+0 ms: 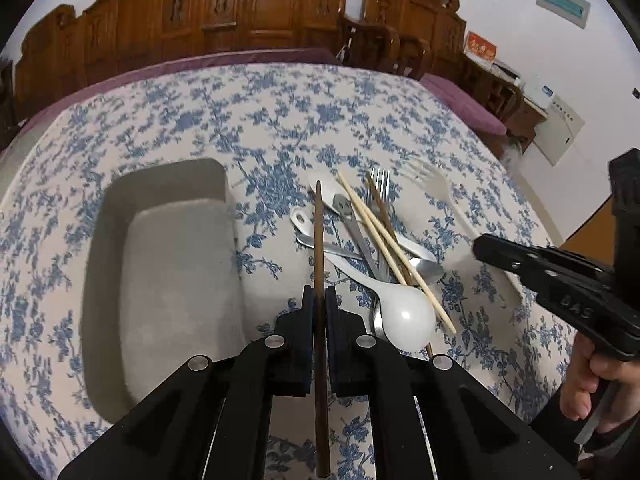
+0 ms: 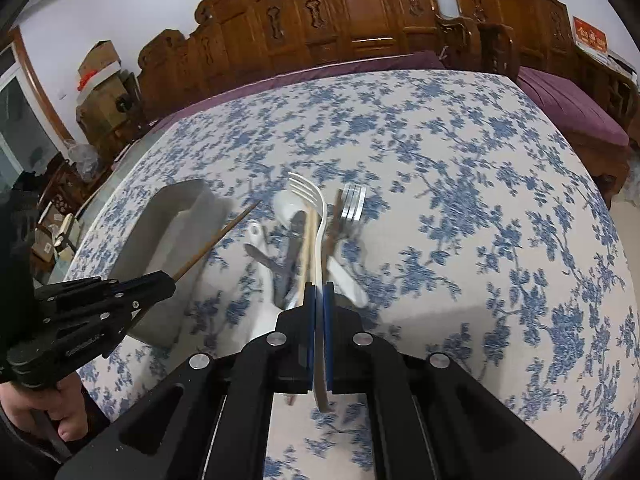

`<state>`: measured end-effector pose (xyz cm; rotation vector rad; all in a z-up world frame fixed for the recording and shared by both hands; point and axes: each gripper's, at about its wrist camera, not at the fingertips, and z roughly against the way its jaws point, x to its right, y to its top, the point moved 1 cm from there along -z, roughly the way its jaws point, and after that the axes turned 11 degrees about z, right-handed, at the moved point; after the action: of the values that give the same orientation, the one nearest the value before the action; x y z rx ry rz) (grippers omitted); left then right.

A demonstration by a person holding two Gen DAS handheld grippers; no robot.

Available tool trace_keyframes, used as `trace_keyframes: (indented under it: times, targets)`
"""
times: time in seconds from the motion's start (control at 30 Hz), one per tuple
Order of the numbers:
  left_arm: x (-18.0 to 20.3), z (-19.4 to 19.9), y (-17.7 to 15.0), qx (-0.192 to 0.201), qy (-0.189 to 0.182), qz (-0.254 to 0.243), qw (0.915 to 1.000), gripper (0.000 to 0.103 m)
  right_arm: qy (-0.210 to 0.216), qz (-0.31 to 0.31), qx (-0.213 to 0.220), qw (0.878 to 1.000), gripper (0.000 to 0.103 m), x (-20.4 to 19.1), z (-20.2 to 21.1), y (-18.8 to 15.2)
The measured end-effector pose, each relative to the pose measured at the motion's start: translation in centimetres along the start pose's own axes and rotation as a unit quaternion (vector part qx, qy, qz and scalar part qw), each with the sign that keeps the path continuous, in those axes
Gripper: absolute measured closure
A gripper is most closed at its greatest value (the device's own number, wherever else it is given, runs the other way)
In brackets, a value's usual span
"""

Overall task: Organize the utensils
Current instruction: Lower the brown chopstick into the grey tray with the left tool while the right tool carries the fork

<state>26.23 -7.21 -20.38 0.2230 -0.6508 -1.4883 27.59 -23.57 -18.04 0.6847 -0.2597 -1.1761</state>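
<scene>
My left gripper (image 1: 319,294) is shut on a dark brown chopstick (image 1: 319,232), held above the table just right of the grey tray (image 1: 160,184). My right gripper (image 2: 319,290) is shut on the handle of a white plastic fork (image 2: 310,196), lifted over the utensil pile. The pile holds a white spoon (image 1: 404,316), two pale chopsticks (image 1: 384,236), a metal fork (image 1: 379,179), a metal spoon (image 1: 428,270) and a smiley-face utensil (image 1: 345,205). The tray holds nothing. The left gripper (image 2: 170,280) and its chopstick (image 2: 220,236) show in the right wrist view.
The table wears a blue-flowered white cloth (image 2: 460,184). Carved wooden chairs (image 2: 360,12) stand behind it with purple cushions (image 2: 572,108). Cardboard boxes (image 2: 100,76) are stacked at the far left. The right gripper's body (image 1: 560,280) sits at the table's right side.
</scene>
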Motion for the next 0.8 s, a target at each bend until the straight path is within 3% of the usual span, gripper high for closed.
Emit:
trace_keyframes:
  times: [0.47,0.8]
  targets:
    - [-4.4,4.7,0.8,0.053,0.011,0.005,0.9985,0.098,0.046,0.019,0.021,0.999,0.098,-6.9,-0.5,2.4]
    - [-8.8,2.9,1.1,0.046,0.032,0.037,0.9978,0.098,0.061,0.043,0.02,0.997,0.098,-10.9,-1.5,3.5]
